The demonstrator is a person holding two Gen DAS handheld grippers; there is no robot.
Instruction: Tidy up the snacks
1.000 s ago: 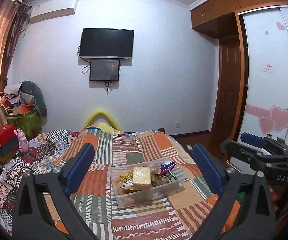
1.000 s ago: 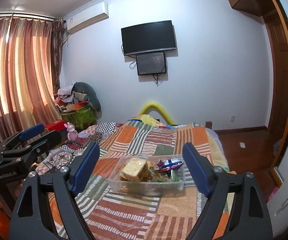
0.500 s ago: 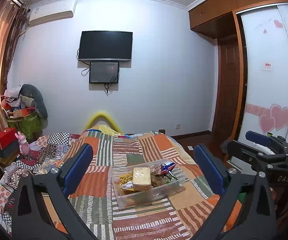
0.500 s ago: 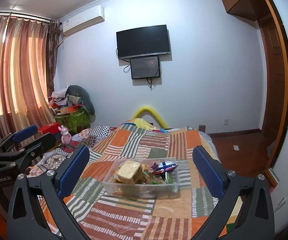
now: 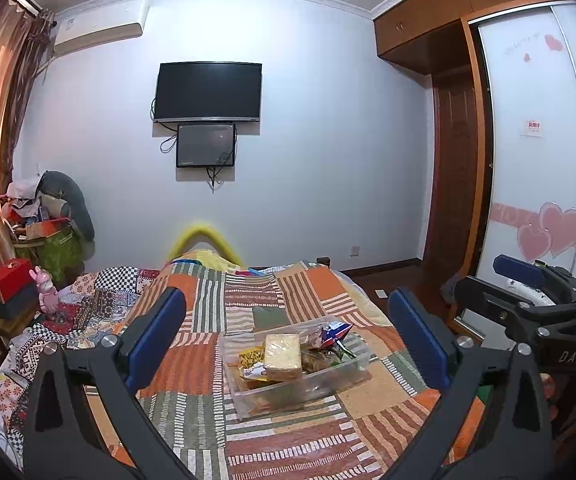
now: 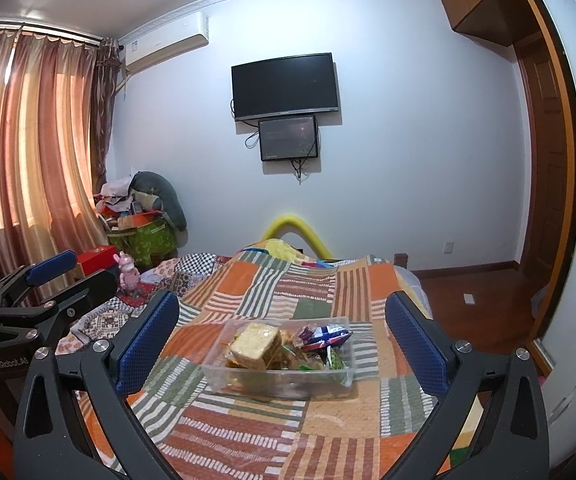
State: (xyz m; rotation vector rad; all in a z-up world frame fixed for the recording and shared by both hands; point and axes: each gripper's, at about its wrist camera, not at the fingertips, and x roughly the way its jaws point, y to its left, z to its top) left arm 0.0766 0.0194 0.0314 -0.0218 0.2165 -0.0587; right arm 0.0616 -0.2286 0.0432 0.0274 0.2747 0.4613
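Note:
A clear plastic box [image 5: 351,372] [image 6: 248,380] sits on a patchwork bedspread [image 5: 248,304] [image 6: 288,280]. It holds several snacks: a wrapped bread slice [image 5: 282,356] [image 6: 256,344], a blue-red packet [image 5: 333,332] [image 6: 325,336], and yellow and green packets. My left gripper [image 5: 288,340] is open and empty, held back from the box. My right gripper [image 6: 282,340] is open and empty, also short of the box. Each gripper shows at the edge of the other's view.
A TV [image 5: 209,92] and a small screen hang on the far wall. Cluttered bags, a red box [image 5: 6,280] and a pink toy [image 5: 46,294] stand left of the bed. A wardrobe [image 5: 535,160] and a wooden floor [image 6: 475,292] lie to the right.
Both grippers have drawn back and tilted up a little, so the box sits lower and smaller between the fingers. The right gripper's fingers have spread wider. The box has not moved.

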